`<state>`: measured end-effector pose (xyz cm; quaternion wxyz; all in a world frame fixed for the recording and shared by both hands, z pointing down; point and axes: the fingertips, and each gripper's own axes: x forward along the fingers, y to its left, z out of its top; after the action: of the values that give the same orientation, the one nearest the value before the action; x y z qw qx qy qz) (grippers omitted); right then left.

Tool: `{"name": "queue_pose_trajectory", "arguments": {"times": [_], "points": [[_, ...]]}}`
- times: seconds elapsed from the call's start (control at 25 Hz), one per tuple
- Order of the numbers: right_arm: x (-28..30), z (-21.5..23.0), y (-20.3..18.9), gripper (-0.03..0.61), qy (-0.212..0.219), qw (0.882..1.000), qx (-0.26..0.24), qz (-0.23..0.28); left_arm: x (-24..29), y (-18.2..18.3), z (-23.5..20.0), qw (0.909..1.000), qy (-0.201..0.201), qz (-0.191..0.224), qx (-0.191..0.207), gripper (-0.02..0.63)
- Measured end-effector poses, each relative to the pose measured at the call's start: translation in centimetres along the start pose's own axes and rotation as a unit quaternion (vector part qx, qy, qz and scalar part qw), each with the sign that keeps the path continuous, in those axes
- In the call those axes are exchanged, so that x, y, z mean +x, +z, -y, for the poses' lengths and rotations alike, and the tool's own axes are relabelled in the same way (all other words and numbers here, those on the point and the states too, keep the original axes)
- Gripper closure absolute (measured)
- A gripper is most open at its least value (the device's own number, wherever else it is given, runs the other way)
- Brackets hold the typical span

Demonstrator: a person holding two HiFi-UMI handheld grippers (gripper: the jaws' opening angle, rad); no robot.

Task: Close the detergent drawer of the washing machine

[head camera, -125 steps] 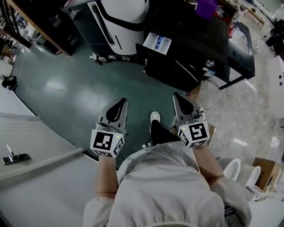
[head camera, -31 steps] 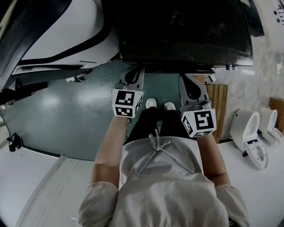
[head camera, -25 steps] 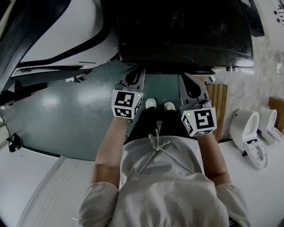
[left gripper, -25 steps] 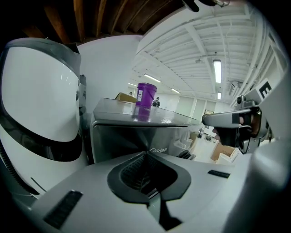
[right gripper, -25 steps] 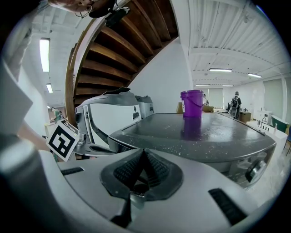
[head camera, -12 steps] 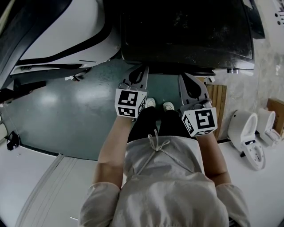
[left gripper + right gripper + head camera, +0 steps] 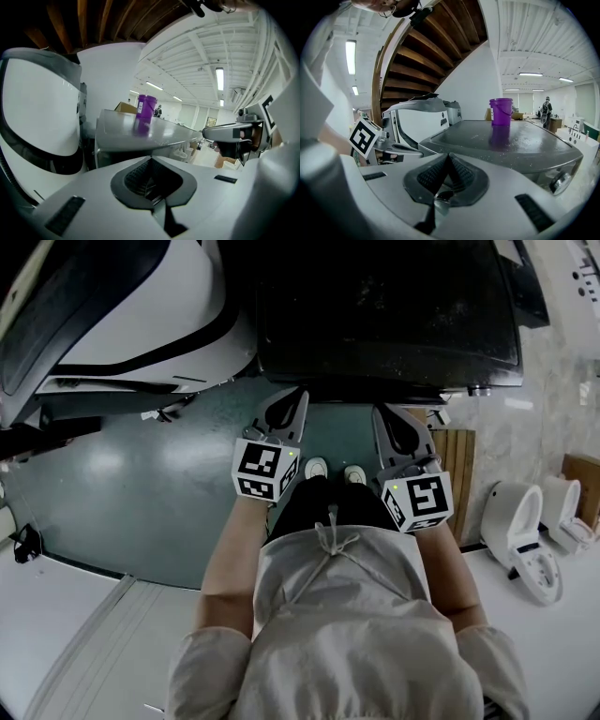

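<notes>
The dark washing machine (image 7: 384, 306) stands right in front of me, and its grey top (image 7: 506, 140) shows in both gripper views (image 7: 140, 136). No frame shows the detergent drawer. My left gripper (image 7: 298, 396) is shut and holds nothing, its tip just short of the machine's front edge. Its pads (image 7: 151, 161) are pressed together. My right gripper (image 7: 382, 412) hangs beside it at the same height, also shut and holding nothing (image 7: 447, 157). A purple bucket (image 7: 501, 111) stands on the far part of the lid (image 7: 146, 108).
A large white appliance with a black band (image 7: 122, 315) is close on the machine's left. A slatted wooden board (image 7: 457, 460) and white toilet bowls (image 7: 511, 521) are on the right. The person's shoes (image 7: 316, 468) stand on the green floor below the grippers. A round knob (image 7: 559, 183) sits at the machine's front right corner.
Since five seconds ago the person has walked up to the machine, which now fills the top of the head view. Over the last second both grippers stay shut and barely shift.
</notes>
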<state>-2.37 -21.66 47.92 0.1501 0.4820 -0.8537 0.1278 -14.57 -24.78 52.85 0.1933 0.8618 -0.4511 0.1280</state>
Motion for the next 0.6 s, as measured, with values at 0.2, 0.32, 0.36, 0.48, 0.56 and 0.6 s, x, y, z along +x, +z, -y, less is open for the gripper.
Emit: {"name": "queue_pose_trajectory", "arguments": {"times": [0.2,0.32,0.36,0.48,0.56,0.6], "points": [[-1.5,0.0,2.3,0.574,0.009,1.0,-0.008,0.025,-3.0,4.7,1.6,0.999,-0.001,0.037,0.027,0.595],[-2.5,0.1,3.8,0.574,0.009,0.999,-0.029,0.035,-4.8,7.3,2.7,0.998,0.002,0.05,0.038,0.595],[-3.0,0.2,4.3,0.574,0.01,0.999,-0.031,0.04,-5.4,8.4,3.2,0.9973,0.002,0.057,0.046,0.595],[-4.3,1.3,6.3,0.574,0.008,0.998,-0.02,0.06,-7.2,12.5,4.9,0.9935,0.001,0.083,0.078,0.595],[-5.3,2.1,7.7,0.574,0.005,0.997,-0.018,0.074,-8.0,14.7,5.9,0.9905,0.002,0.1,0.095,0.595],[-5.8,2.4,8.3,0.574,0.004,0.997,-0.02,0.08,-8.4,15.6,6.2,0.9894,0.004,0.107,0.098,0.595]]}}
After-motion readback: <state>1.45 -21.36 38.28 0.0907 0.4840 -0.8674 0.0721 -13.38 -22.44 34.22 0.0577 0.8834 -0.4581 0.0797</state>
